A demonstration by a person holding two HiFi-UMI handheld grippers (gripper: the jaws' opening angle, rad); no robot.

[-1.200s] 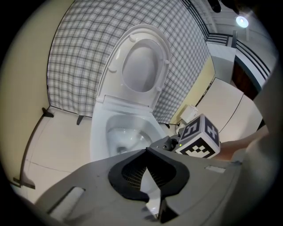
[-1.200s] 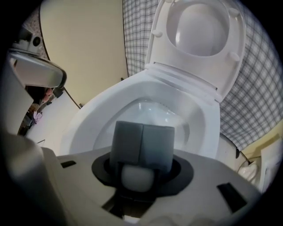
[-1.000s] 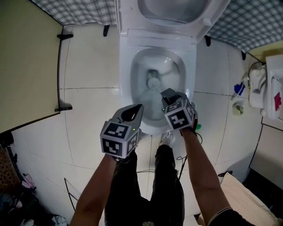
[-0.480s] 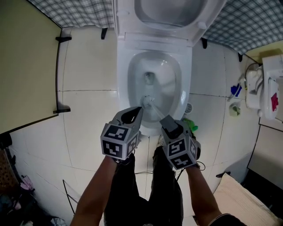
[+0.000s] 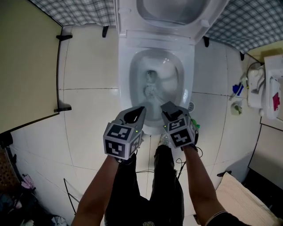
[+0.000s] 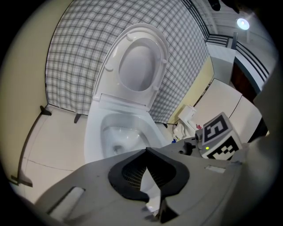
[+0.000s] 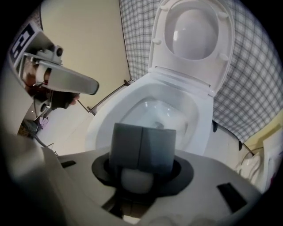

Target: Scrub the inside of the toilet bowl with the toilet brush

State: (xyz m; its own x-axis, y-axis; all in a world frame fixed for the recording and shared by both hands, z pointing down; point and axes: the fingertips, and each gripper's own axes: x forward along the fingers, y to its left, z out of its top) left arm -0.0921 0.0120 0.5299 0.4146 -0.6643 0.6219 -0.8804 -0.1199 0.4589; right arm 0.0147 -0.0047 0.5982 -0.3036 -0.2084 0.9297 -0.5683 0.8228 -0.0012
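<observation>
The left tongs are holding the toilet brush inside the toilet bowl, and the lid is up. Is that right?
Not quite. The right tongs hold the toilet brush inside the toilet bowl, and the lid is up. The head view shows the brush handle running to the right tongs; the left tongs hold nothing.
</observation>
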